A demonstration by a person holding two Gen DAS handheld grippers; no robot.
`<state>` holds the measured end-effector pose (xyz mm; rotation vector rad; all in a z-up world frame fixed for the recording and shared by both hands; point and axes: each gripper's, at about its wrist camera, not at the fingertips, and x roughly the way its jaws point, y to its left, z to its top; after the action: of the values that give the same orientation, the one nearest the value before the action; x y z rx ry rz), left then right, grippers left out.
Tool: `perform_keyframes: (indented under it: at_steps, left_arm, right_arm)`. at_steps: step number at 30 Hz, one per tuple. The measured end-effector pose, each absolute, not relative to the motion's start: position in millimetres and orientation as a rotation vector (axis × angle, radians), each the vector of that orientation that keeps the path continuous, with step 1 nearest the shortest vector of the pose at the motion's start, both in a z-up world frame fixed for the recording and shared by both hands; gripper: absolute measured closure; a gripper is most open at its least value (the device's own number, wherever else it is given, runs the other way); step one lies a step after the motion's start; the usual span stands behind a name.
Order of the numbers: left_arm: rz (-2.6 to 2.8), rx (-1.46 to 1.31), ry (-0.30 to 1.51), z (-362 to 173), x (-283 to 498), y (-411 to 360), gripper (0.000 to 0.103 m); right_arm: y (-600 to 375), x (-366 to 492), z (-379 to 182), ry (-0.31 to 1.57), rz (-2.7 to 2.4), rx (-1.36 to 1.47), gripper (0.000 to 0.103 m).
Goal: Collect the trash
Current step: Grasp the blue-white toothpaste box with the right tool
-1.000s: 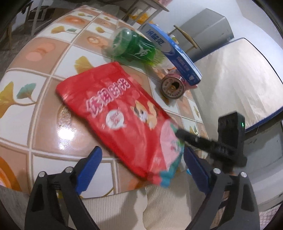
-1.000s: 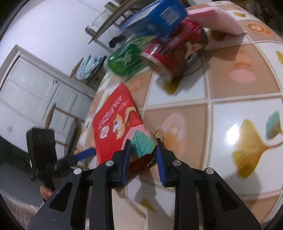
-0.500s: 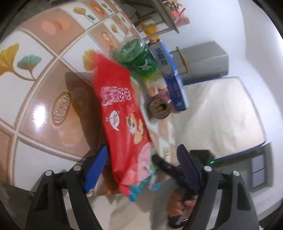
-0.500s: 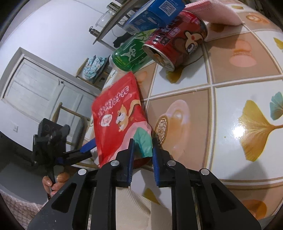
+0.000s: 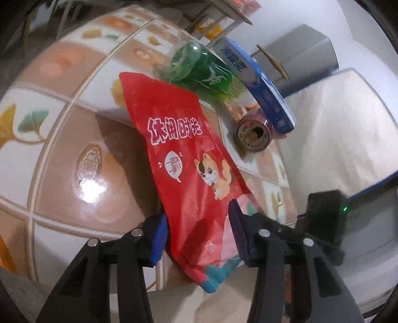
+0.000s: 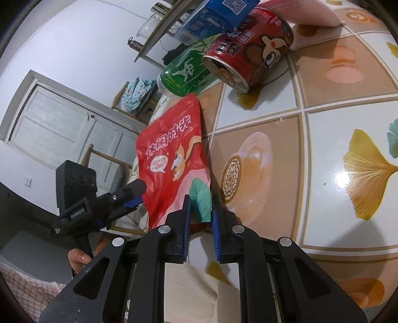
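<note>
The red snack bag point(image 5: 189, 159) is lifted at its near end, tilted above the near edge of the tiled table point(image 5: 62, 149), with its far end toward the green bottle point(image 5: 199, 68).

The right gripper point(image 6: 201, 218) pinches the bag's lower teal corner, its blue pads pressed narrowly on the foil. The left gripper point(image 5: 196, 236) straddles the bag's lower end; its jaws have just been closing, and one blue pad sits against the bag's left edge while the other overlaps its right side. The view is blurred there, so a firm pinch probably is not made yet.

Beyond the bag, the green bottle lies on its side, touching the bag's far corner. Just past the bottle stands a blue box point(image 5: 258, 84), leaning over a red can point(image 6: 248, 47) that lies on its side, open mouth toward the bag. Past the can lies a pink cloth point(image 6: 298, 12). Below the bag's near end shows a cream ribbed sleeve point(image 6: 189, 293).
</note>
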<state>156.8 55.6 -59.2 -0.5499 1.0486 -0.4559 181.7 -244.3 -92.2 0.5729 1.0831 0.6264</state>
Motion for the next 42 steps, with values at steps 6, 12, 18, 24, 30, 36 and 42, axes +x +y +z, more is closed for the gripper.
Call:
perform_keyframes:
  at_steps: [6, 12, 18, 24, 30, 36, 42]
  left_arm:
    - [-0.398, -0.437, 1.045, -61.3, 162.3, 45.5, 0.088]
    - [-0.381, -0.412, 1.039, -65.2, 155.8, 60.5, 0.1]
    - [-0.373, -0.347, 1.016, -61.7, 154.2, 59.5, 0.1]
    - [-0.371, -0.312, 0.996, -59.3, 153.7, 62.3, 0.1]
    - [-0.385, -0.289, 0.954, -55.2, 152.1, 63.8, 0.101]
    - [-0.396, -0.257, 0.932, -55.2, 153.0, 63.3, 0.101]
    - [-0.405, -0.246, 0.919, -56.0, 154.0, 62.5, 0.101]
  right_arm:
    - [-242.0, 181.3, -91.8, 1.083, 0.625, 0.569, 0.089]
    - [-239.9, 178.8, -68.7, 1.035, 0.561, 0.438, 0.079]
    - [-245.4, 191.1, 9.3, 0.812, 0.522, 0.235, 0.042]
    - [-229.8, 249.9, 62.3, 0.726, 0.473, 0.02, 0.021]
    - [-201.7, 326.7, 44.9, 0.849, 0.428, -0.14, 0.02]
    - [-189.0, 357.5, 8.3, 0.97, 0.408, -0.235, 0.023]
    - [-185.6, 352.4, 0.1, 0.992, 0.375, -0.292, 0.052]
